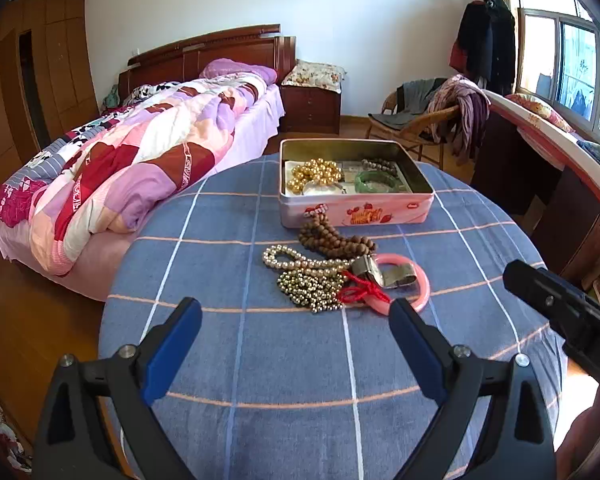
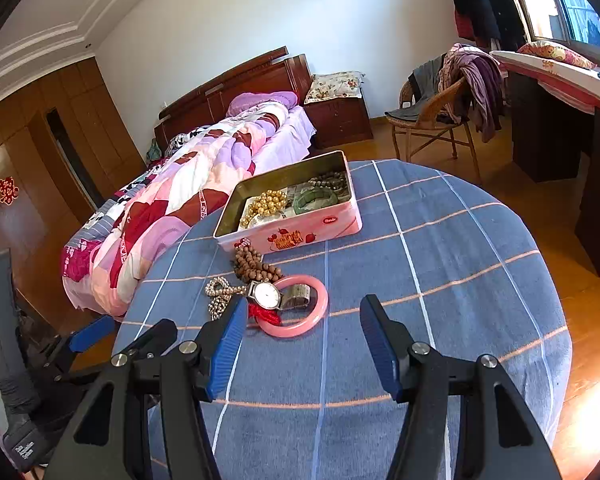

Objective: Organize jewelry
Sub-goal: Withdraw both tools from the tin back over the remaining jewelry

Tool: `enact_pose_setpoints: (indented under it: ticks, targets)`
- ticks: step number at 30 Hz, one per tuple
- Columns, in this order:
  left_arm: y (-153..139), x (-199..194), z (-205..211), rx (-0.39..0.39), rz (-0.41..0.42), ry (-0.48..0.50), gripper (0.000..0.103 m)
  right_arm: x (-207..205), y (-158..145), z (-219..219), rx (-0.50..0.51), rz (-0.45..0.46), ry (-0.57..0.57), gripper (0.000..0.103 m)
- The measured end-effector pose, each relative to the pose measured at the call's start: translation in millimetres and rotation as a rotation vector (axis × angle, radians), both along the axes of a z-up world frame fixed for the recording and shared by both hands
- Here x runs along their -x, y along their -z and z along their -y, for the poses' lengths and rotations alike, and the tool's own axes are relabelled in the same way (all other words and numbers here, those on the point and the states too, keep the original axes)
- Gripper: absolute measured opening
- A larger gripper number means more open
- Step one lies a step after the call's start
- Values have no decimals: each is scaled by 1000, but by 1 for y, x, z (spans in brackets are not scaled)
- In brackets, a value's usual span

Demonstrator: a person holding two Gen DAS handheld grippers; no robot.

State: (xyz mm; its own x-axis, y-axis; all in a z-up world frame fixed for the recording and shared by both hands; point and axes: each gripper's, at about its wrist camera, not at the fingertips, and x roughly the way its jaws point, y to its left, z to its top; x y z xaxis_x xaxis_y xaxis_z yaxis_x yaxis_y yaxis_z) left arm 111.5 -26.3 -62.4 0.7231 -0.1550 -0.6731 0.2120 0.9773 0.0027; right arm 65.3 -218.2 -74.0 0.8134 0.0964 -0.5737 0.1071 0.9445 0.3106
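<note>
A pink tin stands open at the far side of the round table with the blue checked cloth. Inside lie gold beads, a green bangle and dark beads. In front of the tin lies a pile: brown wooden beads, a pearl strand, small metallic beads, a watch, a red cord and a pink bangle. My left gripper is open just short of the pile. My right gripper is open, its tips beside the pink bangle and watch, pressing on nothing.
A bed with a patchwork quilt runs along the table's left. A wicker chair draped in clothes and a dark desk stand at the right. The table's edge curves close on both sides.
</note>
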Motion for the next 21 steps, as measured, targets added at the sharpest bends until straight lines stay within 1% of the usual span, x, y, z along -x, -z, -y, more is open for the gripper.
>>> enact_pose_setpoints:
  ticks: [4,7,11,16,19,21]
  targets:
    - [9,10,-9,20,12,5,99,6,7,-5,45,-8,8,59]
    - [22,11,-17,24,-20,-15,99,6,17,-3,26,-36,-4,59]
    - [36,9,-25,58,-74,-28,99,4,25,-3,10,-59,-23,59]
    - [41,8,-28,63,-76,-27,98,-4,30,-9,6,-64,-64,59]
    - [44,6,-28,69,-84,-20,97,-12,36,-11,-10,-79,-88,59]
    - [46,5,-28,70,-87,-13,95,-20,38,-10,-26,-89,-102,59]
